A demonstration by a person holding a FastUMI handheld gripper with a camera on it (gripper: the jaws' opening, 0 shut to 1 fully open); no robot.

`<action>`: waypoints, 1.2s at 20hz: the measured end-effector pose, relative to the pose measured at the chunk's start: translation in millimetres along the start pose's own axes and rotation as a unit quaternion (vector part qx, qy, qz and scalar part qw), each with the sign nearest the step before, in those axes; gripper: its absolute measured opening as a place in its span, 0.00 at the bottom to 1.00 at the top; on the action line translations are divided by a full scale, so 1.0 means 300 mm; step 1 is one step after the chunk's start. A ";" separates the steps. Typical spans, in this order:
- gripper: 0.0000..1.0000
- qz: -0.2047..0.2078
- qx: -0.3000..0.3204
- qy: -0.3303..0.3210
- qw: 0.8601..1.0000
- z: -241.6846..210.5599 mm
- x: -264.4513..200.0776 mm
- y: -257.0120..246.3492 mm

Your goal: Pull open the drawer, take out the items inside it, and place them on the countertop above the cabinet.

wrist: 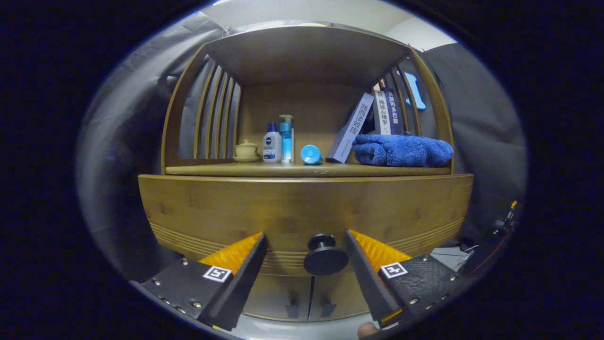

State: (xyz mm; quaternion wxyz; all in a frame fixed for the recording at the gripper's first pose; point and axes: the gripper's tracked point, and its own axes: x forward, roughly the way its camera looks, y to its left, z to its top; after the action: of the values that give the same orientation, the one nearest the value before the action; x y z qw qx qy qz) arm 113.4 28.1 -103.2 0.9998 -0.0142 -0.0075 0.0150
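Two gripper fingers point level at the wooden cabinet's drawer front, spread wide with the round dark knob between them, neither finger touching it. The knob is a smooth disc on a short stem; the drawer front is grained brown wood with grooved lines low down, and looks closed. On the countertop above lie a fluffy blue folded towel, leaning books, plastic bottles and a small ceramic lidded cup.
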 end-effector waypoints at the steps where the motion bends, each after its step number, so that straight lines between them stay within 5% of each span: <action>1: 0.99 0.000 0.001 -0.003 1.000 0.002 0.013 -0.001; 24: 0.99 -0.007 0.012 -0.010 1.000 0.060 0.107 0.034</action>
State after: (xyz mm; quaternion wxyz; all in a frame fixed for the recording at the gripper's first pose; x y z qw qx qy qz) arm 144.8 39.8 -85.0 0.9998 -0.0018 -0.0175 0.0081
